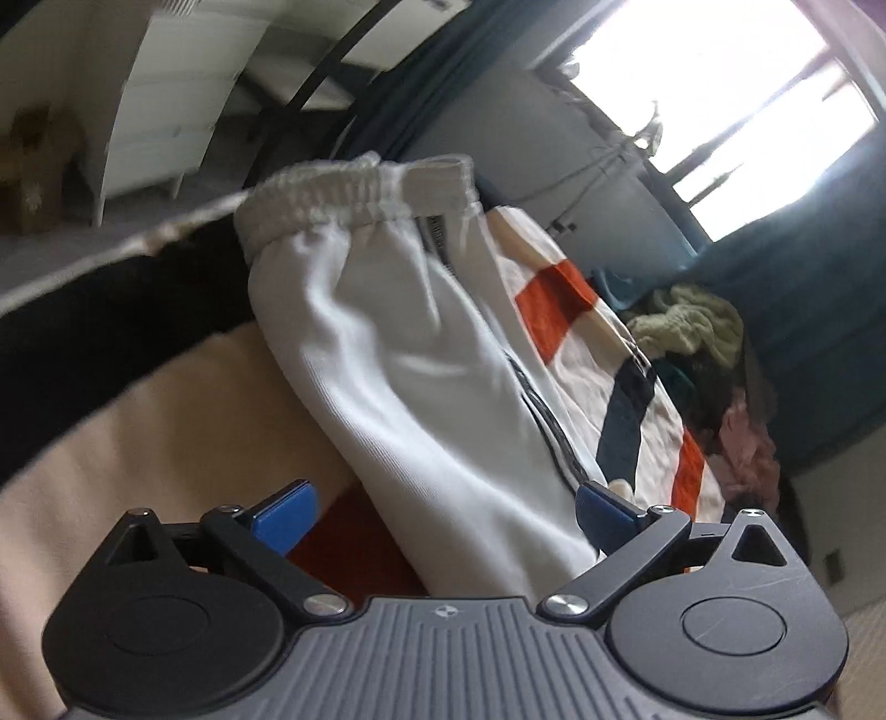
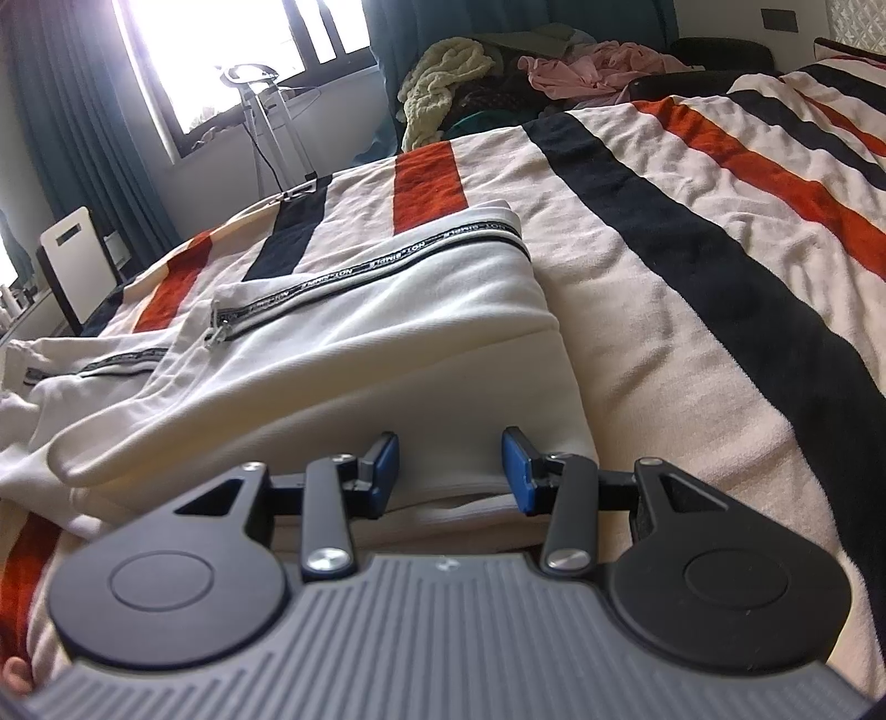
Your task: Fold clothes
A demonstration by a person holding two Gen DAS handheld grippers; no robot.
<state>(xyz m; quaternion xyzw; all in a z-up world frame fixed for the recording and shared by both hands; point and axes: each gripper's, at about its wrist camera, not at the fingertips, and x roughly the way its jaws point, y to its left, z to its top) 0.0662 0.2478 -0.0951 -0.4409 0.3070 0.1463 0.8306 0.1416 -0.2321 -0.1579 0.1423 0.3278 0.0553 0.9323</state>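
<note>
White track trousers (image 1: 387, 343) with an elastic waistband (image 1: 360, 188) and a black lettered side stripe lie on a bed. In the left wrist view my left gripper (image 1: 443, 498) is open wide, its blue pads (image 1: 288, 515) on either side of the cloth without pinching it. The right wrist view shows the trousers (image 2: 360, 332) folded over, zip pocket on top. My right gripper (image 2: 451, 465) is at the folded near edge. Its pads (image 2: 518, 471) stand apart, with the smooth cloth lying between them, unpinched.
The bed's cover (image 2: 692, 238) is cream with orange and navy stripes. A pile of other clothes (image 2: 554, 72) lies at its far end. A stand (image 2: 266, 111) is by the bright window (image 2: 232, 50), with white drawers (image 1: 166, 111) across the room.
</note>
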